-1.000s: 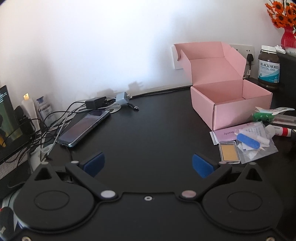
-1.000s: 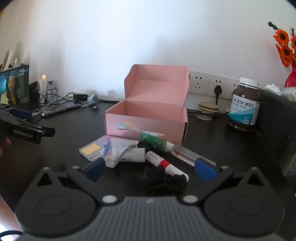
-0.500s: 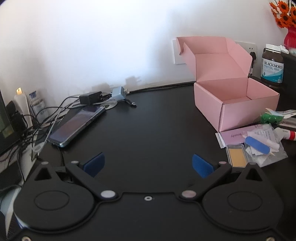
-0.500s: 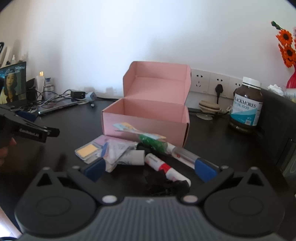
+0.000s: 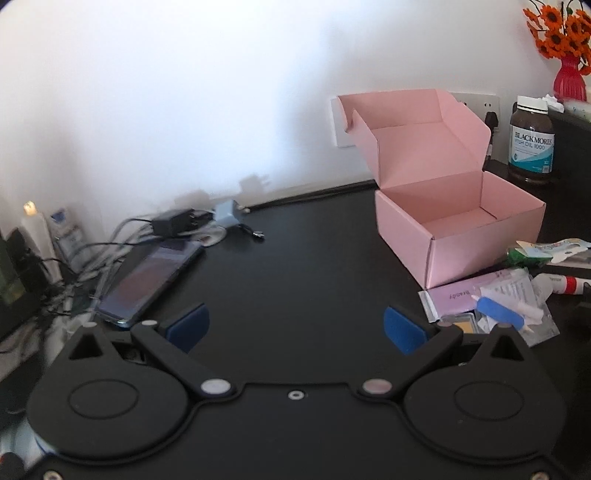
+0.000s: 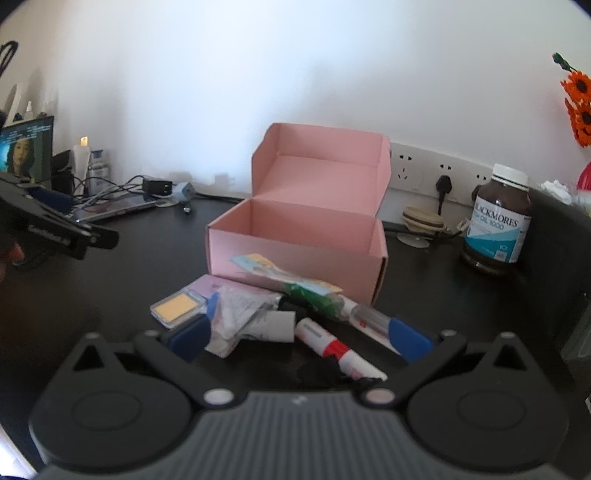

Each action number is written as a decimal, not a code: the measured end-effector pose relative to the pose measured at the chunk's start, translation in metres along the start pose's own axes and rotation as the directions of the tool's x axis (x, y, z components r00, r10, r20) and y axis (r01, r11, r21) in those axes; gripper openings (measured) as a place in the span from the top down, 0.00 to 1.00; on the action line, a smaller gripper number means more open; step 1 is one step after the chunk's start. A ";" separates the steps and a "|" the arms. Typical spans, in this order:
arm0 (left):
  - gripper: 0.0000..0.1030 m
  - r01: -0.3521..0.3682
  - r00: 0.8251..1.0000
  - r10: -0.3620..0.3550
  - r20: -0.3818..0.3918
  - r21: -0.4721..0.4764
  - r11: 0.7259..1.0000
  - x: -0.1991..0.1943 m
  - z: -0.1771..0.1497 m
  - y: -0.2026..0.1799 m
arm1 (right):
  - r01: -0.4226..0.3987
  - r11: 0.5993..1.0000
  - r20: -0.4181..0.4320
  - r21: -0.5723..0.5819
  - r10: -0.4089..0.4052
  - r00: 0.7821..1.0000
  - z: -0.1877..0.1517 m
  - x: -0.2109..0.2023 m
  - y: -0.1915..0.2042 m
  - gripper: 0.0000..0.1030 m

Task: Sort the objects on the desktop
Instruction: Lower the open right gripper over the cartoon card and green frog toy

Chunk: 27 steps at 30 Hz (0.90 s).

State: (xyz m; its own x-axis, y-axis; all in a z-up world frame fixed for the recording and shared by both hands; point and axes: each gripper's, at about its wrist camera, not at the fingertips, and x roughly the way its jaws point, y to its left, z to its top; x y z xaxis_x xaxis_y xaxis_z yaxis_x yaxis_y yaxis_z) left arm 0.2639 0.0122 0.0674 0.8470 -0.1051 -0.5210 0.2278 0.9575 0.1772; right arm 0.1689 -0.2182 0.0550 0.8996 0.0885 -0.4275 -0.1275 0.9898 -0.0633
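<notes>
Both grippers gape; clutter pile (image 6: 280, 314) under right gripper (image 6: 299, 341).

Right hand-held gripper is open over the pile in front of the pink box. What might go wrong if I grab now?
The items overlap, so the open right hand-held gripper may pinch the plastic packet along with the red-and-white tube. The tube could also roll away. The pink box looks light; a nudge may shift it.

Pink box (image 6: 295, 243) on the black desk (image 5: 295, 266); red-and-white marker (image 6: 338, 350) nearer, orange flowers (image 5: 557, 33) far right.
</notes>
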 end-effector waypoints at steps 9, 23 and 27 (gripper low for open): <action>0.00 -0.041 0.999 0.041 0.034 -0.016 0.999 0.020 -0.007 0.006 | 0.009 1.000 -0.011 -0.002 -0.009 1.000 0.002 0.005 -0.002 0.01; 0.00 -0.052 0.997 0.048 0.064 0.051 0.997 0.019 -0.013 0.000 | 0.004 1.000 -0.035 -0.009 -0.005 0.999 0.004 0.018 0.002 0.01; 0.00 -0.043 0.997 0.041 0.060 0.041 0.998 0.020 -0.013 0.001 | 0.003 1.000 -0.027 -0.010 -0.003 1.000 0.005 0.019 0.002 0.01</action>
State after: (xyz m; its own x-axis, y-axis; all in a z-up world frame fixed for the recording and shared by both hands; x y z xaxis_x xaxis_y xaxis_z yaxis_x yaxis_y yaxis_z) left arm 0.2750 0.0144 0.0464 0.8830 -0.0821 -0.4622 0.2105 0.9493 0.2336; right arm 0.1879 -0.2138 0.0514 0.8886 0.0822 -0.4514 -0.1289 0.9889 -0.0736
